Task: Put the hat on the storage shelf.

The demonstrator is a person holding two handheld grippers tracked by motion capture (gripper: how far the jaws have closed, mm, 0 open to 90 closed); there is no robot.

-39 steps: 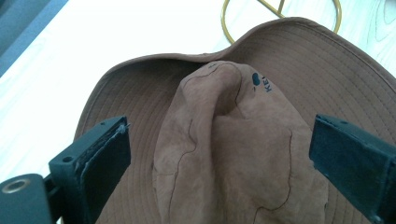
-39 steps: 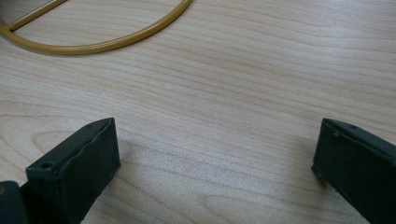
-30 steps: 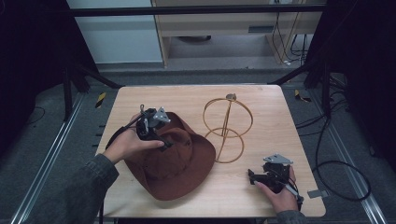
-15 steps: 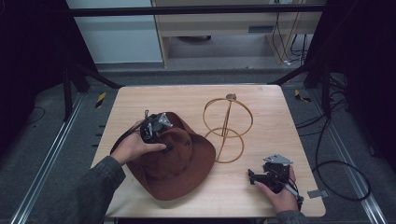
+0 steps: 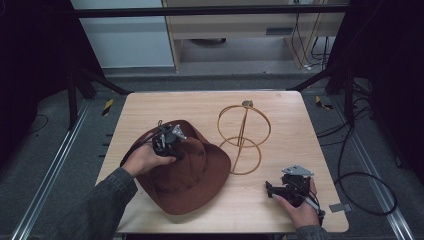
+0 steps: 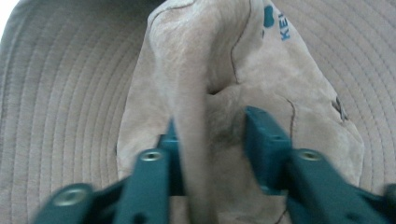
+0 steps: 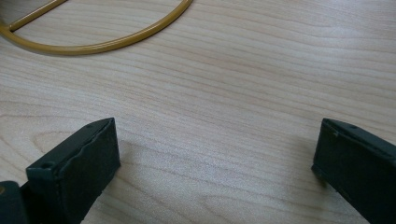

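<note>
High view: the left hand-held gripper [image 5: 167, 142] pinches a fold in the crown of the brown wide-brimmed suede hat [image 5: 192, 187], lying at the surface's [image 5: 200, 107] 7 o'clock. At 5 o'clock, the right hand-held gripper [image 5: 272, 189] rests spread, near the gold wire hat stand [image 5: 244, 137].

A light wooden table [image 5: 150, 112] carries a gold wire stand [image 5: 243, 137] near its middle; a brown hat [image 5: 192, 180] lies just left of the stand.
</note>
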